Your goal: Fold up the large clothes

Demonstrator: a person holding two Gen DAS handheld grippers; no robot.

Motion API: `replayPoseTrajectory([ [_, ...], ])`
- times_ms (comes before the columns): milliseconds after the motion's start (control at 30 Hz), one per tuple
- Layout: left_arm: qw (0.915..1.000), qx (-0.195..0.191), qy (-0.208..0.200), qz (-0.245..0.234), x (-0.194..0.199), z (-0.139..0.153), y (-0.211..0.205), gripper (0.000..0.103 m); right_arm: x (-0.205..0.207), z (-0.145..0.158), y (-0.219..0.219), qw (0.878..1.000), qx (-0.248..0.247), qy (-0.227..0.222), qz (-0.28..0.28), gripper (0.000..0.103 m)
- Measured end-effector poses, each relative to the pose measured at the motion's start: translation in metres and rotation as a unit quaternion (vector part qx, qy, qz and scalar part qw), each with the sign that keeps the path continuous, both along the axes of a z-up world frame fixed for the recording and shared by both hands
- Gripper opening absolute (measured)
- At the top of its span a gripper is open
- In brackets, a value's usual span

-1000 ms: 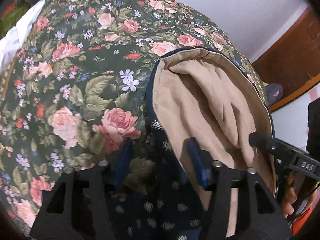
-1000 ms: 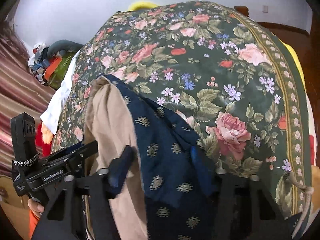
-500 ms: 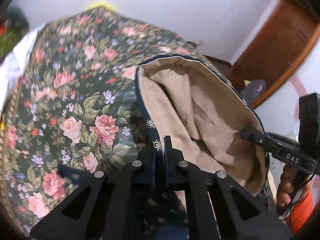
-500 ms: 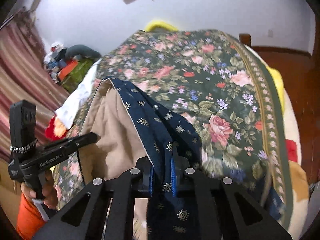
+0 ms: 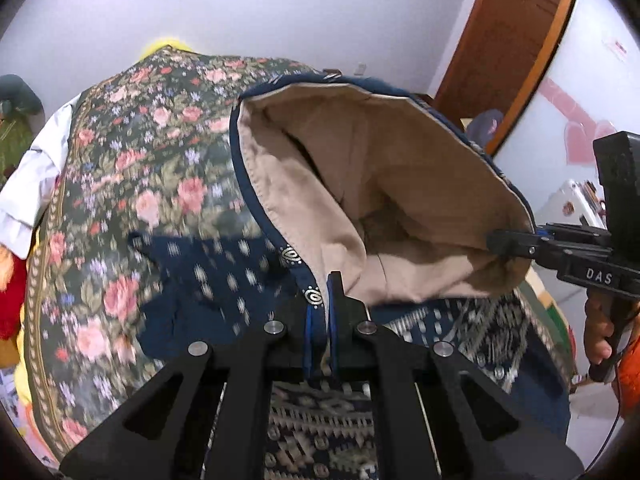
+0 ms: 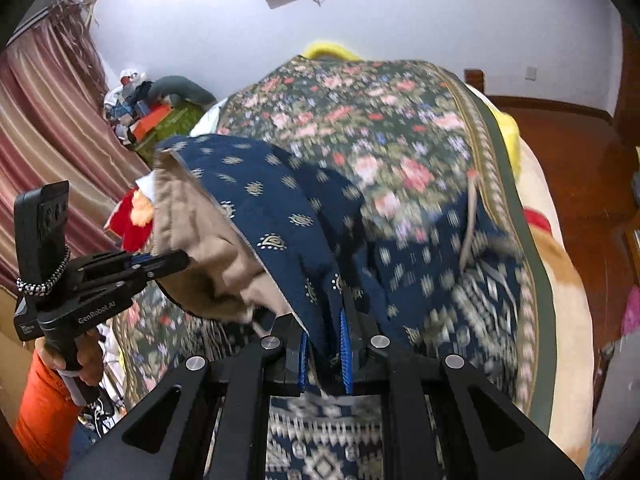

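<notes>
in my left wrist view, the body of my right gripper [image 5: 496,245] carries a small plate printed "das". in my right wrist view, the side of my left gripper [image 6: 176,259] carries the brand "genrobot.ai"; a smaller label beside it is too small to read.

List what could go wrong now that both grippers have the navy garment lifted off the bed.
1. The left gripper pinches only the navy garment's narrow hem, so the cloth might slip out.
2. The right gripper holds a bunched edge, which could fold in a crease.
3. The garment's lower part still drags on the floral bedspread and may fold unevenly.
</notes>
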State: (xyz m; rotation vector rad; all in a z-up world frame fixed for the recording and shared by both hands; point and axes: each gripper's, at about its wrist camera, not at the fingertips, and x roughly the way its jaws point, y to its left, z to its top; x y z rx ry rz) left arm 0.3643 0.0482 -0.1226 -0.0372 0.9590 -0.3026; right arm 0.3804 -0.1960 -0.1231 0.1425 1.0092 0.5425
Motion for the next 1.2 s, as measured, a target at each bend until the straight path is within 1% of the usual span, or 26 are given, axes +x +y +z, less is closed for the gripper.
replayPoseTrajectory([
  [133,0.9999,0.001,0.010,-0.011,-0.024,-0.012,-0.004,0.006,-0.026,-0.013,-0.011,1.000,0.001,0.014,-0.003,0.010],
  [200,0.9998,0.004,0.015,-0.016,-0.037,-0.020,-0.006,0.006,-0.039,-0.020,-0.014,1.000,-0.006,0.017,-0.002,0.010],
  [433,0.9983,0.026,0.046,-0.025,-0.076,-0.051,-0.002,0.006,-0.078,-0.039,-0.022,0.999,-0.026,0.021,0.005,0.011],
  [500,0.9979,0.033,0.049,-0.028,-0.087,-0.057,0.000,0.006,-0.089,-0.042,-0.026,0.999,-0.022,0.021,0.008,0.011],
  [633,0.9971,0.051,0.047,-0.030,-0.111,-0.064,0.005,0.006,-0.105,-0.049,-0.030,0.999,-0.031,0.027,0.011,0.011],
  [767,0.9968,0.062,0.049,-0.008,-0.125,-0.061,0.023,0.006,-0.107,-0.053,-0.040,0.998,-0.041,0.043,-0.002,0.011],
  [800,0.9968,0.065,0.047,-0.001,-0.126,-0.058,0.028,0.009,-0.105,-0.052,-0.042,0.998,-0.044,0.043,-0.005,0.011],
  [867,0.9970,0.066,0.038,0.015,-0.125,-0.048,0.039,0.016,-0.103,-0.048,-0.045,0.998,-0.046,0.041,-0.006,0.011],
  [933,0.9971,0.063,0.022,0.037,-0.118,-0.037,0.050,0.034,-0.099,-0.042,-0.046,0.998,-0.052,0.034,-0.013,0.011],
  [967,0.9970,0.058,0.012,0.050,-0.112,-0.030,0.057,0.039,-0.097,-0.039,-0.045,0.998,-0.053,0.029,-0.016,0.011],
  [1000,0.9968,0.053,0.007,0.059,-0.105,-0.026,0.060,0.048,-0.095,-0.036,-0.045,0.998,-0.052,0.026,-0.018,0.011],
  [1033,0.9966,0.045,0.001,0.069,-0.095,-0.022,0.064,0.051,-0.092,-0.034,-0.043,0.998,-0.050,0.024,-0.019,0.011],
  [1133,0.9969,0.026,0.012,0.074,-0.066,-0.020,0.069,0.052,-0.082,-0.032,-0.037,0.998,-0.049,0.024,-0.015,0.011],
  [1200,0.9968,-0.001,0.029,0.074,-0.042,-0.025,0.069,0.052,-0.077,-0.034,-0.032,0.998,-0.054,0.028,-0.011,0.011],
])
